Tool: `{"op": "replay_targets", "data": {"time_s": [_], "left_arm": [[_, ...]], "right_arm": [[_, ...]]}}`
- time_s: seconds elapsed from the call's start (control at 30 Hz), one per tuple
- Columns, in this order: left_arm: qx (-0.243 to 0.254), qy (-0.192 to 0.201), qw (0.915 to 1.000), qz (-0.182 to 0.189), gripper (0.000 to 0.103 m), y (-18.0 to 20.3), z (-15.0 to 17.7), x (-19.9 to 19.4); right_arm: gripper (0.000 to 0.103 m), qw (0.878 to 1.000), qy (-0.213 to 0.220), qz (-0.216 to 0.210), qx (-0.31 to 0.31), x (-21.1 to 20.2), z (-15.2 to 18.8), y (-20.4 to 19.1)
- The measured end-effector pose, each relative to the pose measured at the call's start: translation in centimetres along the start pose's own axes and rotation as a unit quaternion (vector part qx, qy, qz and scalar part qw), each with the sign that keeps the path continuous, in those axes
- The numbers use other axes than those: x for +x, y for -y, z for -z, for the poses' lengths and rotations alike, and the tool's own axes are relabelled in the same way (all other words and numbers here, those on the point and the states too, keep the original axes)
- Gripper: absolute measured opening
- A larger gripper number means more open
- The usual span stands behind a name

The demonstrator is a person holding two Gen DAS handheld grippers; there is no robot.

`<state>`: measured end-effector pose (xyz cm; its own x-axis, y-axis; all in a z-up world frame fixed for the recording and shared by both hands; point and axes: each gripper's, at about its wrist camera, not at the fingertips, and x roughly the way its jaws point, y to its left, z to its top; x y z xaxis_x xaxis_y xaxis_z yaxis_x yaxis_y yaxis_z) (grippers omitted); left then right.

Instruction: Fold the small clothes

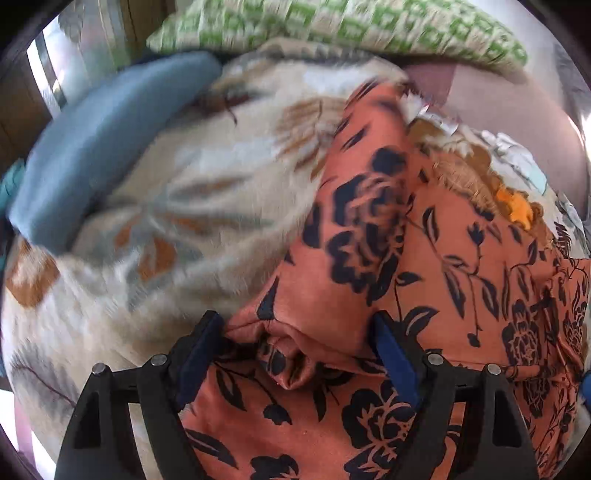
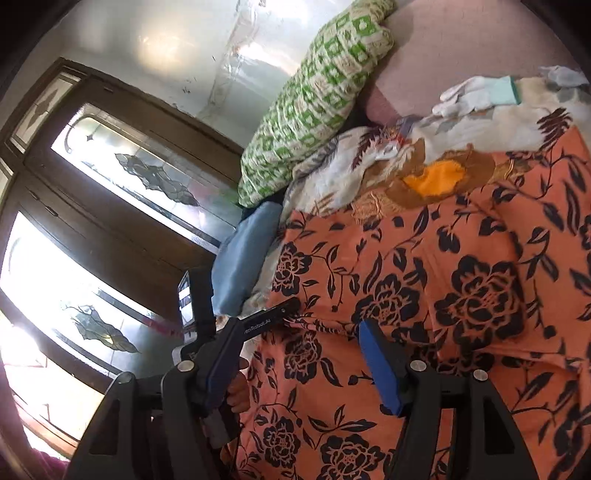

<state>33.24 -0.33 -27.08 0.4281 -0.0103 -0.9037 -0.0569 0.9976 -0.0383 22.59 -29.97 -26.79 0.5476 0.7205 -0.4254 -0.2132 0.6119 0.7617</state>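
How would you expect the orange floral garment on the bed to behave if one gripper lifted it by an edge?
The orange floral garment would probably hang limp: it already lies in soft folds and bunches. It looks thin and light, so one grip should lift it. Its faint sheen hints that it may slip over the fuzzy blanket.

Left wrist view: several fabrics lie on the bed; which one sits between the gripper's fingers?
The orange cloth with dark blue flowers. The cream leaf-print blanket, blue cushion and green-checked pillow lie beyond the left gripper.
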Motion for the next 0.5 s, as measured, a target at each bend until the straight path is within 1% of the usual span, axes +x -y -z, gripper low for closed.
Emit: {"op": "replay_targets", "data": {"time_s": [0.03,0.07,0.13,0.2,0.23,0.27,0.3,0.33,0.37,0.4,0.43,0.47,0.5], "left_arm": [[0.009,0.011,0.9999,-0.007,0.084,0.3,0.2,-0.4],[0.028,0.017,0.9993,-0.02,0.084,0.8,0.3,-0.7],[0.048,0.024,0.998,-0.033,0.084,1.3,0.6,-0.9],[0.041,0.02,0.9987,-0.022,0.084,1.0,0.6,-0.8],[0.032,0.016,0.9993,-0.012,0.085,0.5,0.4,-0.7],[0.022,0.011,0.9997,-0.001,0.085,0.0,0.4,-0.7],[0.015,0.009,0.9998,0.007,0.085,-0.4,0.4,-0.7],[0.012,0.011,0.9998,0.011,0.085,-0.5,0.3,-0.7],[0.012,0.015,0.9997,0.011,0.085,-0.7,0.3,-1.0],[0.013,0.023,0.9996,0.008,0.085,-0.5,0.3,-1.2],[0.013,0.036,0.9993,0.004,0.085,-0.4,0.1,-1.5],[0.016,0.053,0.9985,0.001,0.085,-0.3,0.0,-2.1],[0.019,0.071,0.9973,-0.003,0.085,-0.1,-0.1,-2.9]], "right_arm": [[0.069,1.0,-0.01,0.012,0.001,1.1,0.3,0.3],[0.069,1.0,-0.012,0.028,0.004,2.0,0.5,0.7],[0.069,0.999,-0.011,0.052,0.012,2.9,0.4,1.8],[0.069,0.996,-0.007,0.087,0.033,3.2,0.1,3.7],[0.068,0.992,0.0,0.112,0.05,2.7,0.0,4.9],[0.068,0.989,0.018,0.137,0.06,1.8,-0.5,5.7],[0.068,0.979,0.053,0.183,0.071,0.2,-1.1,6.5],[0.068,0.964,0.101,0.233,0.081,-2.1,-1.6,7.3],[0.068,0.95,0.142,0.261,0.093,-4.3,-2.0,8.1],[0.069,0.937,0.18,0.276,0.113,-6.6,-2.3,8.9],[0.069,0.926,0.211,0.282,0.136,-8.7,-2.3,9.6],[0.069,0.919,0.233,0.28,0.149,-10.1,-2.2,9.9],[0.069,0.916,0.252,0.274,0.149,-11.2,-2.1,9.6]]}}
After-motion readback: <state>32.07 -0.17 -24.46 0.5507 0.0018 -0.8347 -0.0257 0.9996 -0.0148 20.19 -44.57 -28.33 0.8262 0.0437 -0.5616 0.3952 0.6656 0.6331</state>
